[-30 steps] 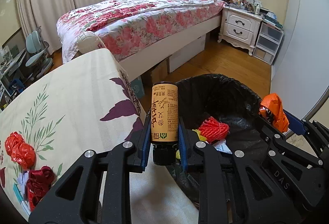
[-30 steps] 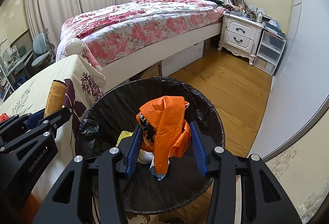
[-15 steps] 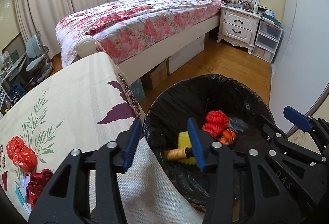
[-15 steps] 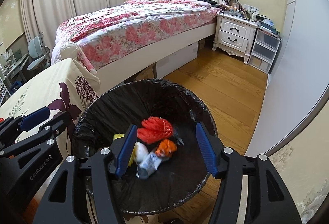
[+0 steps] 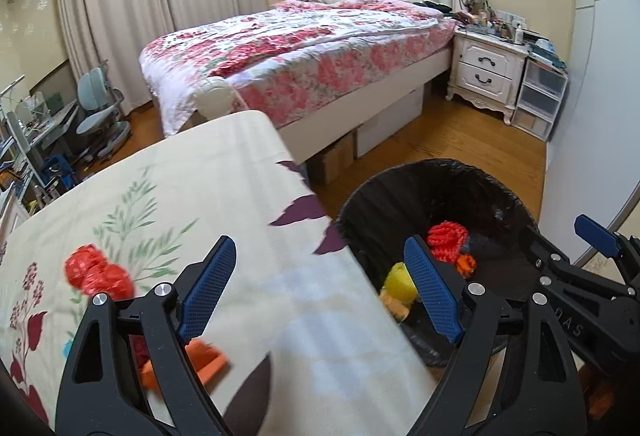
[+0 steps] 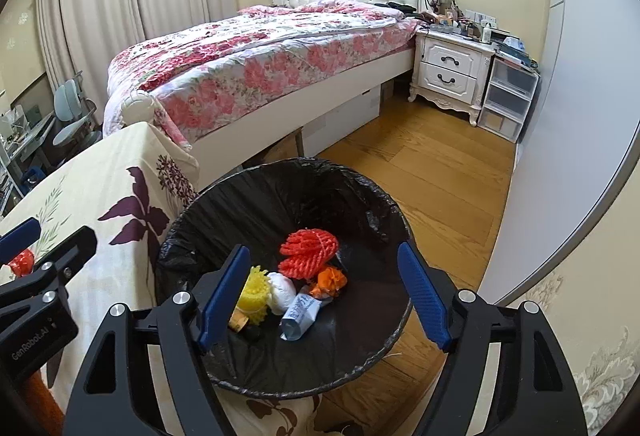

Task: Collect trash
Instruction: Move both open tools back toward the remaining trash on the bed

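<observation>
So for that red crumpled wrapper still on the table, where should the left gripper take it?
Probably from above, the open left gripper closing across the narrow waist between the two lumps of the red wrapper; it lies low on the tablecloth.

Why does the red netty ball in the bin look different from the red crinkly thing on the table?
The red net ball lies inside the black-lined bin; the red crinkly wrapper sits on the flowered tablecloth. The ball has a ribbed mesh surface, while the wrapper looks shiny and lumpy, like two blobs joined. The ball touches other trash; the wrapper lies apart. Both are red, and neither is held.
</observation>
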Tool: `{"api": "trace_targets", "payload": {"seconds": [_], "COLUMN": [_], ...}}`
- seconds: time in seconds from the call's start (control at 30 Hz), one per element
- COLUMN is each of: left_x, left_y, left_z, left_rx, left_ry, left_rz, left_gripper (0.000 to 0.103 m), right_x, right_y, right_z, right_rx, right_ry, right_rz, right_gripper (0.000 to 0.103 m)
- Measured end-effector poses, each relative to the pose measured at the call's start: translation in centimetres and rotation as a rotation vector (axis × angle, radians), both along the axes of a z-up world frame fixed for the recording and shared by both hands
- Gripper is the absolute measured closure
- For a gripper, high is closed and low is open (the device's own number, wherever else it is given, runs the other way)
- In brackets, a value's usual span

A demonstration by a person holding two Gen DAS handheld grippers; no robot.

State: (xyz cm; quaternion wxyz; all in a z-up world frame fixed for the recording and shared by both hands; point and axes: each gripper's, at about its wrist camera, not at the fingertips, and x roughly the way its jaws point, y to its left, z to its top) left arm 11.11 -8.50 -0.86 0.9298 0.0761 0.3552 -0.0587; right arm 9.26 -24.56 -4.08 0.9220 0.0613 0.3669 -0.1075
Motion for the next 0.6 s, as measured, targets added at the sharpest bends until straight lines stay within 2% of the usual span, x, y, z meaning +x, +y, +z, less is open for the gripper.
{"api": "trace_targets", "payload": {"seconds": [0.2,0.6], "left_x": [-2.4,-6.9], "left_y": [4.0,13.4], "left_z": [0.8,0.7], "left_rx": [-0.006,-0.008], "left_ry": [0.0,0.019], "left_rz": [0.059,0.22], "left_gripper": [0.019,0.019], "right_x": [-1.2,-2.1], "right_y": [2.6,11.2], "right_z": [0.5,0.9], "right_rx": [0.031,0.048], "right_ry": [-0.007,0.0], "right_rz": [0.049,0.234], "right_gripper": [0.029,0.029]}}
